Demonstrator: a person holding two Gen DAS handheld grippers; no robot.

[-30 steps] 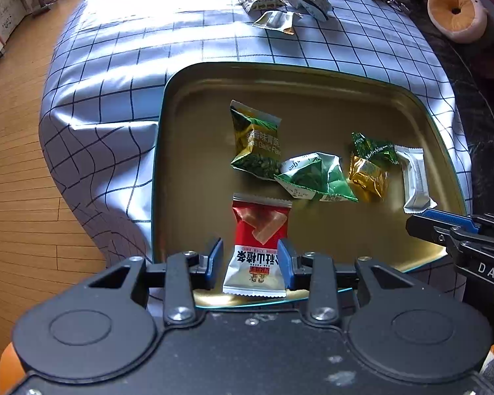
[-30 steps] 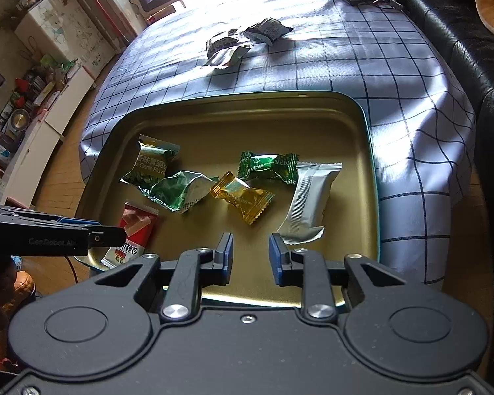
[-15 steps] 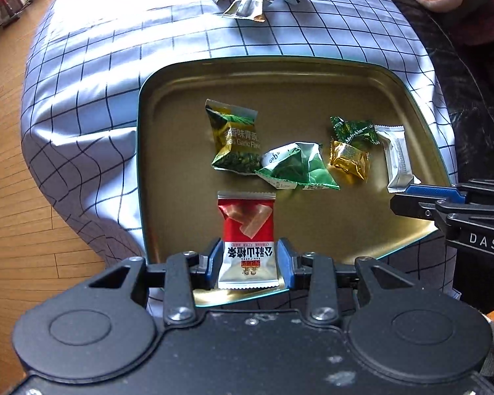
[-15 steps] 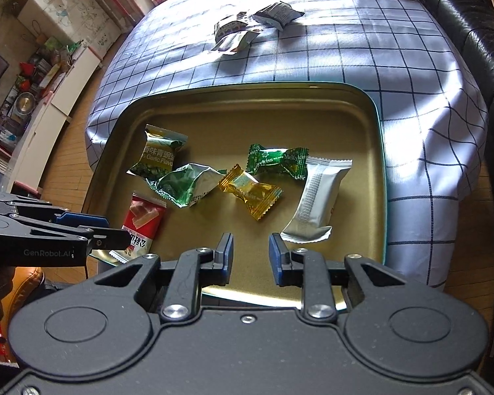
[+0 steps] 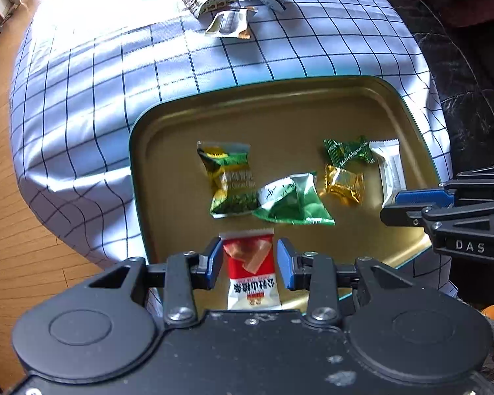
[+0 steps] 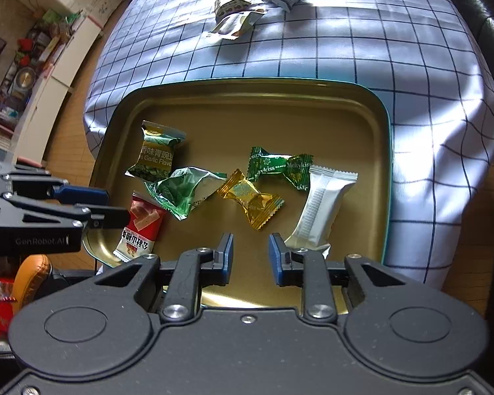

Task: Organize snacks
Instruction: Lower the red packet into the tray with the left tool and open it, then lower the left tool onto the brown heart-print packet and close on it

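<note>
A gold tray (image 5: 280,112) (image 6: 253,98) sits on the checked tablecloth and holds several snacks: a green garlic-pea pack (image 5: 229,181), a crumpled green pack (image 5: 293,200), a gold candy (image 5: 344,182), a green Meltykiss candy (image 6: 280,166) and a white bar (image 6: 322,207). A red-and-white pack (image 5: 252,270) (image 6: 141,227) lies at the tray's near edge between the fingers of my left gripper (image 5: 249,268), which is open around it with gaps on both sides. My right gripper (image 6: 249,258) is open and empty over the tray's near edge, beside the white bar.
Several loose snack packs (image 5: 233,6) (image 6: 253,3) lie on the tablecloth beyond the tray. A black sofa (image 5: 461,49) borders the table on the right. Wooden floor (image 5: 33,247) and shelving (image 6: 33,65) lie to the left.
Both grippers have pushed forward over the tray. The red-and-white pack now sits deeper between my left fingers. Neither gripper has closed.
</note>
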